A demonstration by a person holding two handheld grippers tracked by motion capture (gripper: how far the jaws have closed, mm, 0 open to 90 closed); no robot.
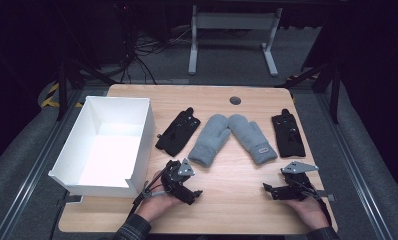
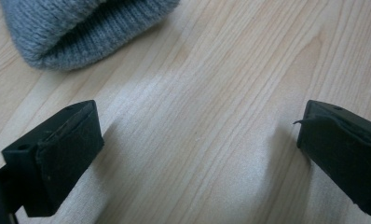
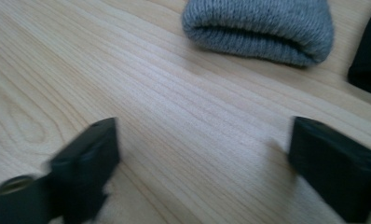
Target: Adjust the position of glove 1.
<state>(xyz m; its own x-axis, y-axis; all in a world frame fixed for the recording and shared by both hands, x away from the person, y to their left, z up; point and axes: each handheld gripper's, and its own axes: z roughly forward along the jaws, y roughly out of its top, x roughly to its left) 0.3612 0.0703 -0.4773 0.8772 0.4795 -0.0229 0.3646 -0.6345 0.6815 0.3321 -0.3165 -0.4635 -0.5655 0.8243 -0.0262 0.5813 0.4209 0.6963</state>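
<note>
Wooden table [image 1: 227,190]: white box [image 1: 107,145] left, black gloves [image 1: 178,132] flank grey mittens [image 1: 232,137]; both tools released, unobstructed.

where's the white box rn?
High view: the white box sits open at the table's left edge, just left of the left black glove, with the left hand-held gripper near its front right corner.

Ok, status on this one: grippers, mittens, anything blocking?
Left gripper open, right gripper open, both empty, low over table. Grey mittens flat mid-table, untouched, between two black gloves. White box at left. Path clear.
</note>
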